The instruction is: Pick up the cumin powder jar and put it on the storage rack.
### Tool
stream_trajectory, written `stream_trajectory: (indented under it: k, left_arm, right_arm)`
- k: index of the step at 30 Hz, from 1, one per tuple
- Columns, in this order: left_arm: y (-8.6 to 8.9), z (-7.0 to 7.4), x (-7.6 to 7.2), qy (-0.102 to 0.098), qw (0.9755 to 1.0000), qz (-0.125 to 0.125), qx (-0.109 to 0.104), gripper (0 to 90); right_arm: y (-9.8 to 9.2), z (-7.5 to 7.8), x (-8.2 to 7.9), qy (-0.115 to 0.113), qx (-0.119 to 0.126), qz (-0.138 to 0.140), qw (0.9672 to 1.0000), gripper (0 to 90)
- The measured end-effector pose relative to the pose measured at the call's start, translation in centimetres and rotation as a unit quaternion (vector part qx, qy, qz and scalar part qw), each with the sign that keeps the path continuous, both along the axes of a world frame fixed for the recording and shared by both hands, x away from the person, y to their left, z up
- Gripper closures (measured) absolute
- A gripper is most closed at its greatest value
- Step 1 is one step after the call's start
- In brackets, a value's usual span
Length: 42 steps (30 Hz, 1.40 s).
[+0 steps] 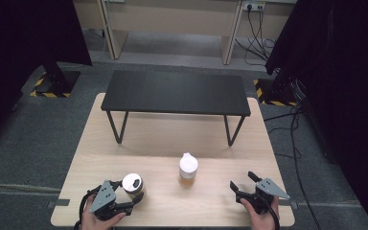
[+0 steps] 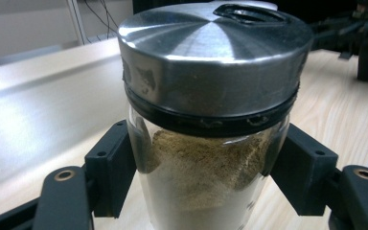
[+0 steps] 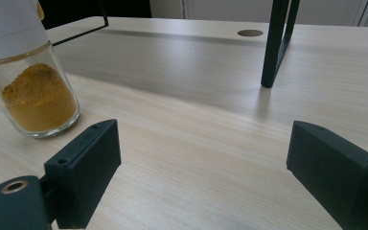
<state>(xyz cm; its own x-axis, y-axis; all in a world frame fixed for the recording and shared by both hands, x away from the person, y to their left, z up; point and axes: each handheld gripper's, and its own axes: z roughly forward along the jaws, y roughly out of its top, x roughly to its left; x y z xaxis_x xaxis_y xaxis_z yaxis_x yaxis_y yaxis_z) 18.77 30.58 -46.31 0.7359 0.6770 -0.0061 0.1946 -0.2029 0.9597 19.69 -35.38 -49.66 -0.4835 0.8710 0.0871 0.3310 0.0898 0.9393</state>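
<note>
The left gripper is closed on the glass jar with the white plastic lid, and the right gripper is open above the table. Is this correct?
Not quite. The jar that the left gripper is closed on has a silver metal lid, as the left gripper view shows. The white-lidded jar stands free mid-table. The right gripper is indeed open above the table.

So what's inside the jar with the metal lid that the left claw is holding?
The jar holds a pale beige powder, heaped against the glass below the metal lid. The left claw presses both sides, and the jar's bottom falls outside the picture, so how deep the powder goes cannot be seen.
</note>
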Motion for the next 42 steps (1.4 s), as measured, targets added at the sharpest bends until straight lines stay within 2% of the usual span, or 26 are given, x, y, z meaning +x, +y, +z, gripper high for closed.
stream_trajectory:
  k: [6,18,22,25,29,34,42]
  left_arm:
    - [-0.5,1.2,0.5,-0.004,0.9998,0.007,-0.018,29.9]
    - [-1.1,3.1,0.8,0.002,0.999,0.037,-0.026,29.9]
    - [-1.4,4.2,1.0,0.002,0.9972,0.062,-0.041,29.9]
    - [-1.7,5.4,1.2,-0.013,0.9957,0.082,-0.04,29.9]
    - [-2.1,6.7,1.9,-0.017,0.9942,0.097,-0.044,29.9]
    - [-2.5,7.5,2.3,-0.019,0.9937,0.101,-0.045,29.9]
    - [-2.9,7.9,2.5,-0.019,0.993,0.107,-0.046,29.9]
  right_arm:
    - [0.0,0.0,0.0,0.0,0.001,0.0,1.0,11.6]
    - [0.0,0.0,0.0,-0.001,0.0,0.001,1.0,11.6]
    - [0.0,-0.1,0.0,-0.002,0.001,0.001,1.0,11.6]
    - [-0.1,-0.1,0.0,-0.002,0.001,0.001,1.0,11.6]
    - [0.0,0.0,0.0,-0.001,0.0,0.002,1.0,11.6]
    - [0.0,0.0,0.0,-0.001,0.0,0.002,1.0,11.6]
    - [-0.1,0.0,0.1,-0.001,0.002,0.003,1.0,11.6]
